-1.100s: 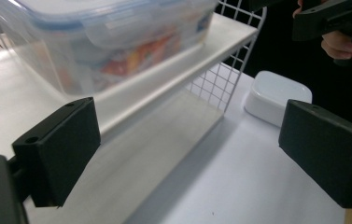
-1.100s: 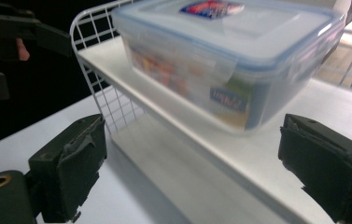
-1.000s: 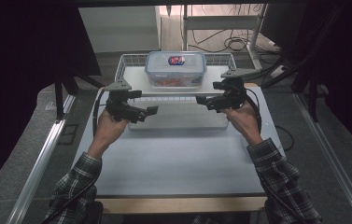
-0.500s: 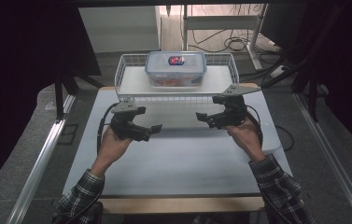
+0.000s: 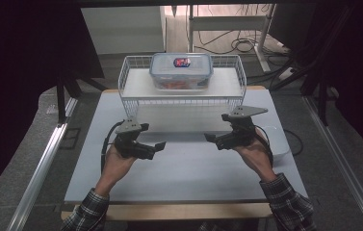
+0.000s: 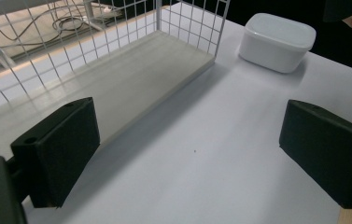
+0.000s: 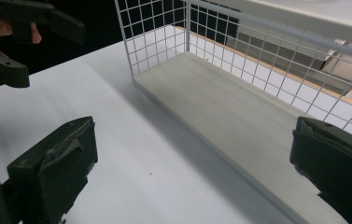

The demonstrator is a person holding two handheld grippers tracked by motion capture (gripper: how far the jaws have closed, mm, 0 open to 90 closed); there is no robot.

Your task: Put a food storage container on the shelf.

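Two black hand-held grippers, left gripper and right gripper, jaws apart, empty, mid-frame below white wire rack.

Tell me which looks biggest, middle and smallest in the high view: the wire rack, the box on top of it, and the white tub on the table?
1. Wire rack, widest by far.
2. Box with a clear lid.
3. White tub, partly hidden behind the right gripper, so unsure.

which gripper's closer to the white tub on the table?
Right. The right gripper is just beside the white tub, which sits at the table's right edge behind that hand. The left gripper is across the table, well to the tub's left.
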